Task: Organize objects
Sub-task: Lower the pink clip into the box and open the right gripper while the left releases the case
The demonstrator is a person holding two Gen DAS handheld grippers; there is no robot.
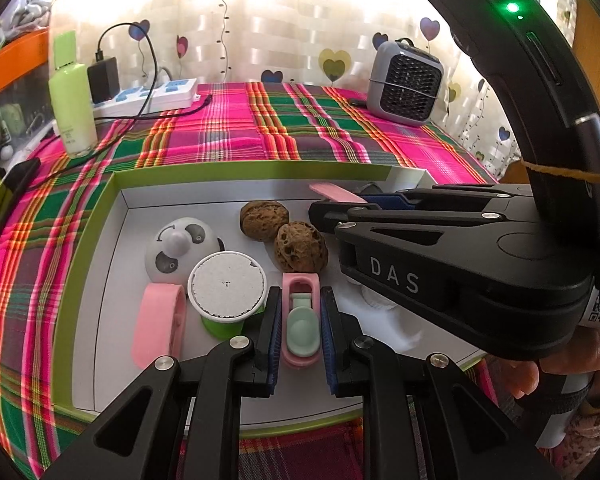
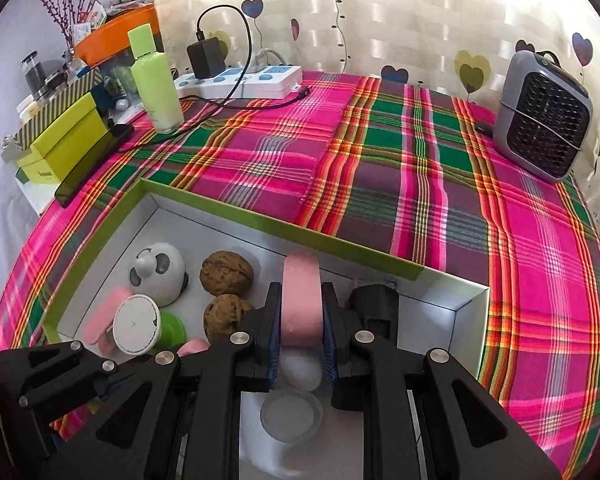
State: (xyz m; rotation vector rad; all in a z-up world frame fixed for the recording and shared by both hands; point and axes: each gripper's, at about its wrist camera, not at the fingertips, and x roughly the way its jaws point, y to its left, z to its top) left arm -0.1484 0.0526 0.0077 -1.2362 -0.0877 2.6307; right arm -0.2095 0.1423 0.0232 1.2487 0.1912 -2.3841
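Left wrist view shows the left gripper (image 1: 300, 322) clenched on a pink clip with a mint green insert (image 1: 301, 320); the blue pads press on both long sides of it, inside a shallow white box with a green rim (image 1: 236, 169). Just beside it on the left stands a green cup with a white lid (image 1: 228, 286), and further left lies a pink flat piece (image 1: 160, 322). Behind the cup is a round panda-pattern toy (image 1: 178, 249), and two walnuts (image 1: 282, 234) lie close together near the middle of the box. The right gripper (image 1: 338, 204) comes in from the right side, with a hand (image 1: 560, 364) below its body.

Right wrist view shows the right gripper (image 2: 302, 326) grasping a pink flat bar (image 2: 301, 298) between its pads, above the box floor. Under it lie a white round object (image 2: 302, 370) and a clear round lid (image 2: 292, 416). A black block (image 2: 374, 306) stands just to the right. The box rests on a plaid tablecloth (image 2: 380, 168), where a gray fan heater (image 2: 542, 114), a power strip (image 2: 240, 80) and a green bottle (image 2: 156, 80) also stand.
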